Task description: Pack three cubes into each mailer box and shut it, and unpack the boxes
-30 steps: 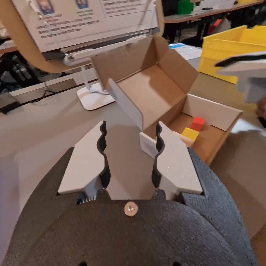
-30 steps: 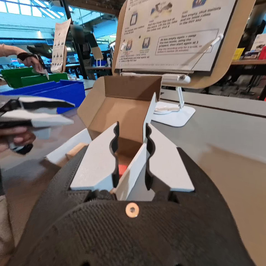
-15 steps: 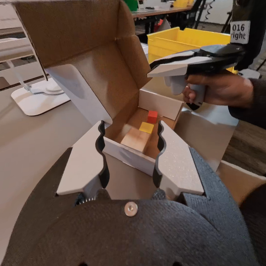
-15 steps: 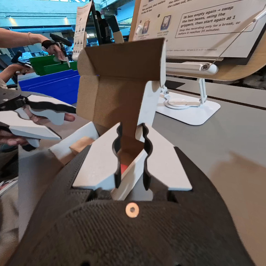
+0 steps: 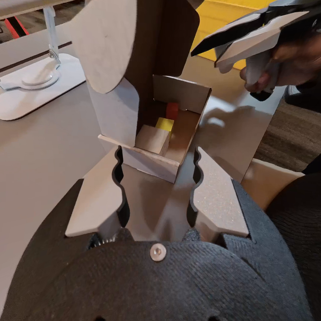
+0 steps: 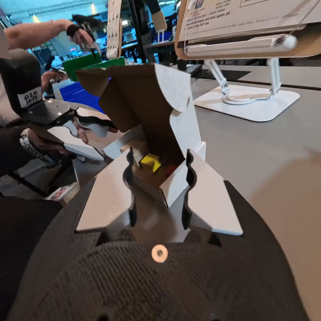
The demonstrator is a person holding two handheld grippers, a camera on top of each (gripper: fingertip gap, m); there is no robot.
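Note:
A white mailer box (image 5: pixel 152 165) stands open on the grey table. Its brown-lined lid (image 5: pixel 161 43) is upright and leans over the tray. Inside lie a wooden cube (image 5: pixel 152 139), a yellow cube (image 5: pixel 165 124) and a red cube (image 5: pixel 172 111). My left gripper (image 5: pixel 158 152) is open and empty, just short of the box's near wall. My right gripper (image 6: pixel 159 154) is open with a box corner (image 6: pixel 175 182) between its fingers, not clamped. The yellow cube (image 6: pixel 150 162), the red cube (image 6: pixel 171 169) and the wooden cube (image 6: pixel 137 149) show past it.
A white stand base (image 6: pixel 251 100) holding an instruction board sits behind the box. A yellow bin (image 5: pixel 217 26) is beyond it on one side, a blue bin (image 6: pixel 78 95) and a green bin (image 6: pixel 83 67) on the other. Another person's arm (image 6: pixel 34 34) works far off. To reach the wooden cube (image 6: pixel 137 149) in a straight line is about 4 cm for my left fingers, about 12 cm for my right. It turns up in the left wrist view (image 5: pixel 150 137) as well.
The lid swung from lying back to upright and leaning over the tray. The right gripper's jaws widened off the box's side wall. The left gripper moved in to the box's end.

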